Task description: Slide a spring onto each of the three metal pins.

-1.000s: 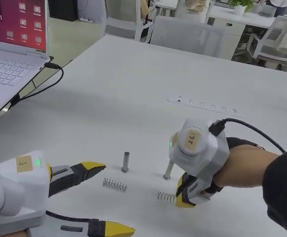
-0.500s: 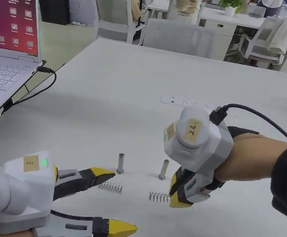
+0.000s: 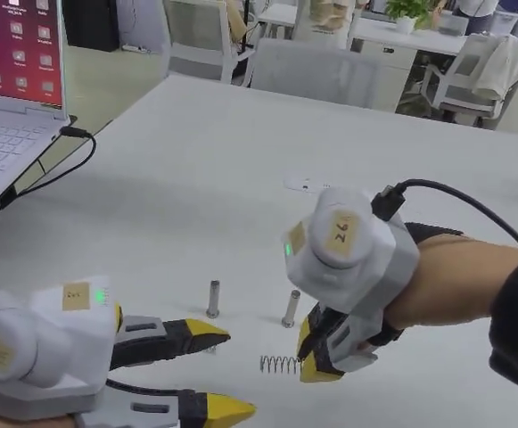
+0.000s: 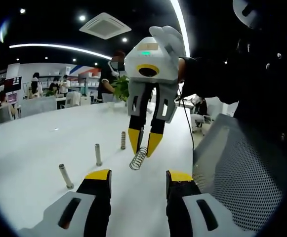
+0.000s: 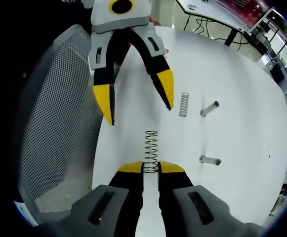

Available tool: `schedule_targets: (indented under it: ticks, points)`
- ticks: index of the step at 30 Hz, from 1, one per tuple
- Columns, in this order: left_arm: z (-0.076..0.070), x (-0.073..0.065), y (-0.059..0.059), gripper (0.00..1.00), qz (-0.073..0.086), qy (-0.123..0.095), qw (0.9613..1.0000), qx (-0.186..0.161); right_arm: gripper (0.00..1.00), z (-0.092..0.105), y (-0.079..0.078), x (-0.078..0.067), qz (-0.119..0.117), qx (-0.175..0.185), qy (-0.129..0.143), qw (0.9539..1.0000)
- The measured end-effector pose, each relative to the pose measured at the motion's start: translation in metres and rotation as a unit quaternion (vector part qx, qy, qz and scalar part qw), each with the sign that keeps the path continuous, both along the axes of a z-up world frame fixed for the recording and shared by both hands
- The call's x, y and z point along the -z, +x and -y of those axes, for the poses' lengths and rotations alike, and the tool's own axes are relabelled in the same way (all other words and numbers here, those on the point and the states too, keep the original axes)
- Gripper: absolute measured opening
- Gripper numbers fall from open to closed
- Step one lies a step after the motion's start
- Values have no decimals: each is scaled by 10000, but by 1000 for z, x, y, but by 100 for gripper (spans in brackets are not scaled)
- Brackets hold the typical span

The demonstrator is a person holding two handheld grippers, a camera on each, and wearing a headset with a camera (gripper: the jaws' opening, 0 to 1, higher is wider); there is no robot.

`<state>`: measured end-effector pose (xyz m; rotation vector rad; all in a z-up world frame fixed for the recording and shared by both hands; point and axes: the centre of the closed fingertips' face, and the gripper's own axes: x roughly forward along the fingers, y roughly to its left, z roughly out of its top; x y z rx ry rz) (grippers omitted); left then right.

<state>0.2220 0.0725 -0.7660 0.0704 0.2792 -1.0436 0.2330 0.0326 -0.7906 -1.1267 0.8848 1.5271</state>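
The right gripper (image 3: 316, 361) has its jaws nearly closed, clamped on one end of a spring (image 3: 279, 364). The rest of the spring projects to the left, low over the white table (image 3: 196, 160). In the right gripper view the yellow tips (image 5: 150, 168) pinch the last coils and the spring (image 5: 151, 145) extends straight ahead. Whether its free end touches the table cannot be determined. The left gripper (image 3: 227, 373) sits at the near left with its jaws wide apart and nothing between them. It points at the held spring, as the left gripper view confirms (image 4: 139, 175). A second spring (image 5: 184, 104) lies flat on the table just beside one left jaw tip. Three metal pins (image 4: 98, 154) stand upright in a row on the table, just beyond the springs and all bare. A laptop (image 3: 9, 98) sits open at the far left edge of the table.
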Motion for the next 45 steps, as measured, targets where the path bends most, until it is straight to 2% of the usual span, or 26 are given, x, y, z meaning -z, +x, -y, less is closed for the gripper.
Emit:
schedule_targets:
  ticks: [7,10,26,37,45]
  points:
    - [4,0,-2,30,19,28,9999,154,8,-5,-8,-3,-26,-149,-8,9999]
    - [7,0,-4,23,4,47,9997,257,8,-7,-11,-4,-29,-200,-11,9998]
    - [12,0,-6,16,73,170,9990,408,8,-16,-19,-6,-21,-410,-20,9992]
    - [11,2,-6,4,120,255,9988,403,8,-17,-20,-6,-16,-450,-17,9990]
    - [12,1,-7,2,112,244,9987,435,8,-17,-20,-7,24,-478,-16,9989]
